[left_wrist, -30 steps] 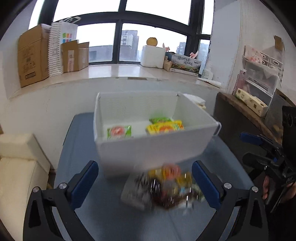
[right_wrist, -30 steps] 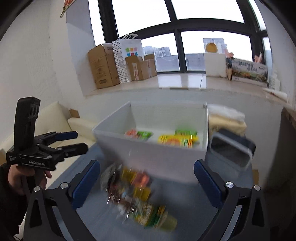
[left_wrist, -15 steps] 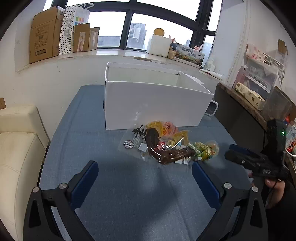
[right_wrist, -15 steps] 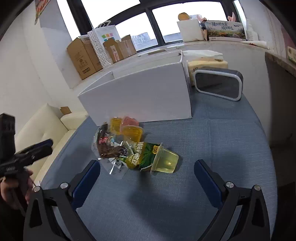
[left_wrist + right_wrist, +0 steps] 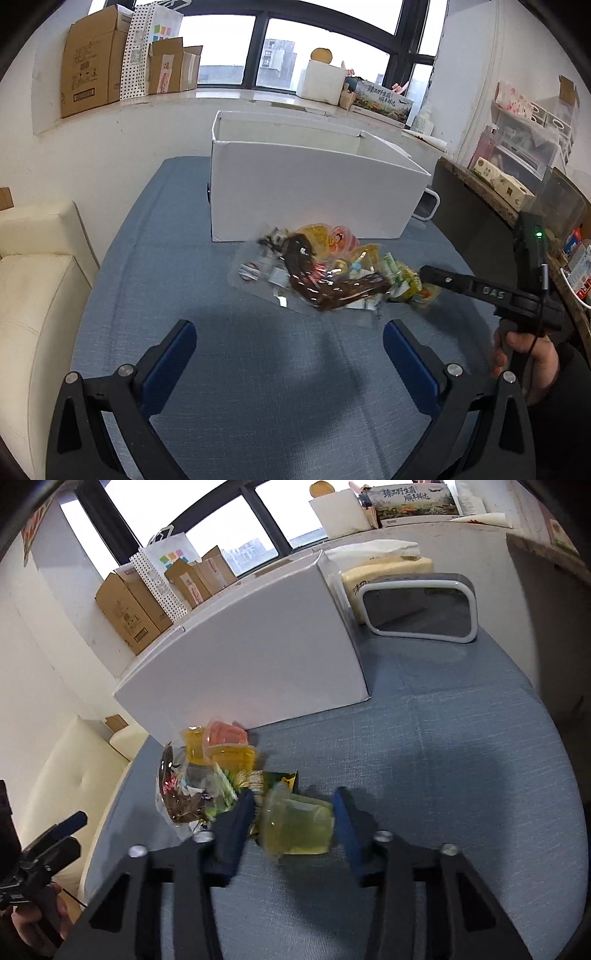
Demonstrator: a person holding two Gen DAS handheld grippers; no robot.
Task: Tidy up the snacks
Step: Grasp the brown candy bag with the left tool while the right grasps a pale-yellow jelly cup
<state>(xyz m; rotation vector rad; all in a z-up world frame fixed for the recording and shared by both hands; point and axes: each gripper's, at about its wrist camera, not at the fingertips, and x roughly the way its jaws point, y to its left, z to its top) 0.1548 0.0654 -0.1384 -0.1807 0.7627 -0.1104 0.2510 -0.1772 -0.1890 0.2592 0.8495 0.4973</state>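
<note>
My right claw (image 5: 295,821) just closing, pinching a yellow-green jelly cup (image 5: 297,827), snack pile (image 5: 207,775) beyond it, my left claw (image 5: 290,354) spread over bare blue table (image 5: 258,387).

Snack pile (image 5: 325,273) before box (image 5: 310,192)

White rectangular cardboard box (image 5: 310,192): interior hidden behind near wall in both views. Heap of wrapped snacks in crinkled clear plastic (image 5: 317,269): motion-blurred, labels unreadable, count cannot tell. Pale green translucent jelly cup (image 5: 297,825): edges smeared; contact with blue-padded black right gripper (image 5: 295,819) pads uncertain (jaws have just been closing, cup between them). Same gripper's tips lost behind heap in left view. Person's hand (image 5: 528,358) on right grip half hidden by handle; sleeve cut off at frame edge. Grey mirror-like tray with white rim (image 5: 421,607): partly blocked by box in left view.
</note>
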